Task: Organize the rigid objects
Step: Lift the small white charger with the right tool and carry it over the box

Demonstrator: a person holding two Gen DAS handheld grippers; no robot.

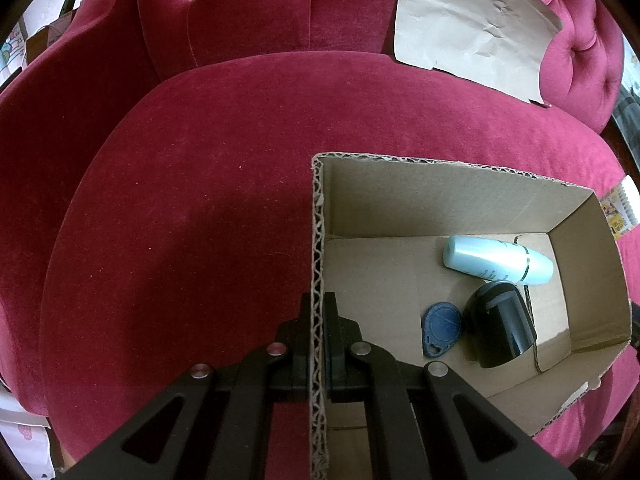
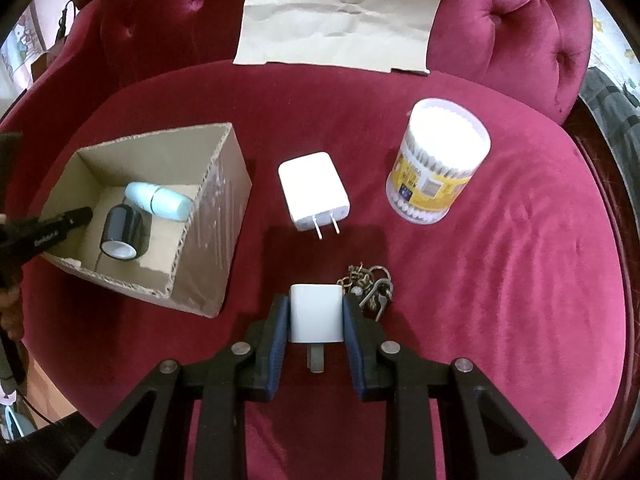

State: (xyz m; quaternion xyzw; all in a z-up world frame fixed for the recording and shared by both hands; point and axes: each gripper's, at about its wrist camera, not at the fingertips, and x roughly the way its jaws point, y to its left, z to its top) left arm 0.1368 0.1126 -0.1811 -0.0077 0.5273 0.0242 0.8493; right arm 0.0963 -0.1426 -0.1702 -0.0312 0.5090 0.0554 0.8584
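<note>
Right gripper (image 2: 316,314) around charger (image 2: 316,312) (prongs rearward)

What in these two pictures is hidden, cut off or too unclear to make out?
- Blue key fob: hidden in the right wrist view by the cardboard box wall.
- Small white charger: its prongs are blurred and shadowed between the right gripper fingers.
- Keys and chain: partly hidden behind that gripper; too small to count.
- Cotton swab tub: label print unreadable.
- Left gripper: clamps the box wall, hiding its pads.
</note>
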